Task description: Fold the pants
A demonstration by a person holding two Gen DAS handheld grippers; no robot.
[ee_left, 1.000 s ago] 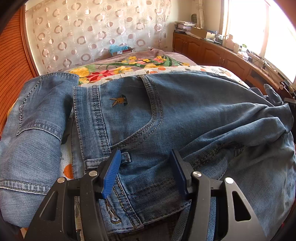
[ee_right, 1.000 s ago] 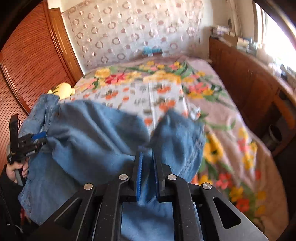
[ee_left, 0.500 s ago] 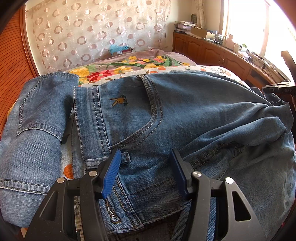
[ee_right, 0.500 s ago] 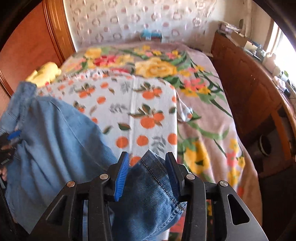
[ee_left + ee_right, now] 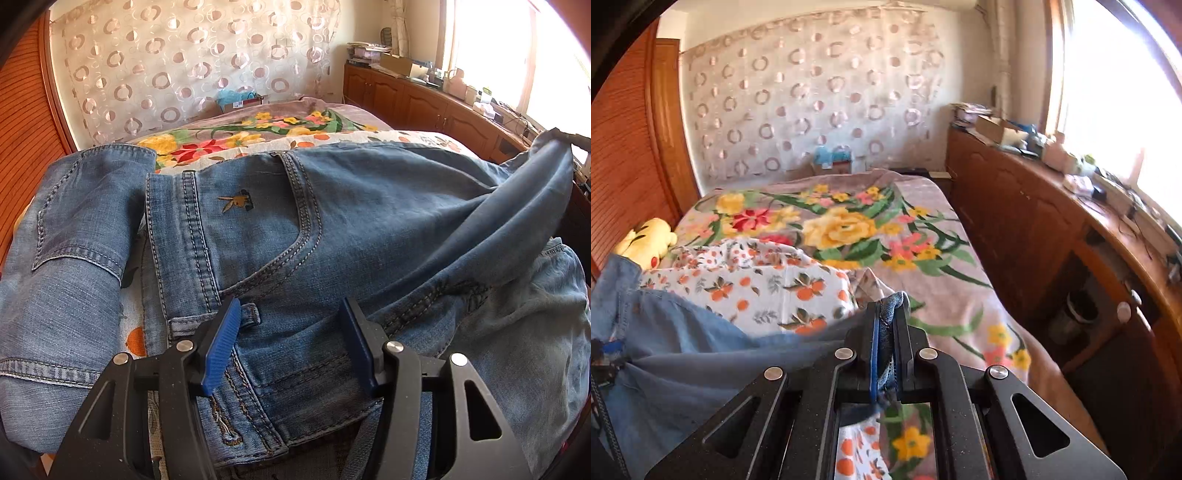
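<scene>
While the jeans [image 5: 332, 229] lie across the bed [image 5: 871, 221] with their waistband towards the left side and the legs running away to the right, the long axis of the garment goes from one pair of tongs to the other. At the far left a second piece of denim [image 5: 74, 236] lies beside the waistband and partly under it. The left tongs [image 5: 291, 343] stand just above the waistband near the belt loop, pointing steeply down; their blue pads are about half open, with the denim between them, but the pads do not seem to press on it, so they hold nothing. Further right, one trouser leg [image 5: 517, 206] rises off the bed in a long taut fold towards the upper right corner of the left view.

At that end the right tongs [image 5: 884, 343] are closing, and the right view shows the hem of this leg already pinched between the two narrow pads, with a small bunch of cloth sticking out above the tips. This hand points moderately downward and stands above the flowered bedspread, beside the orange-printed sheet [image 5: 783, 280].

The coming move probably turns on this: the hem end is in the right hand, well apart from the waistband, so it must travel leftwards along the long axis to bring the hem over the waist.
</scene>
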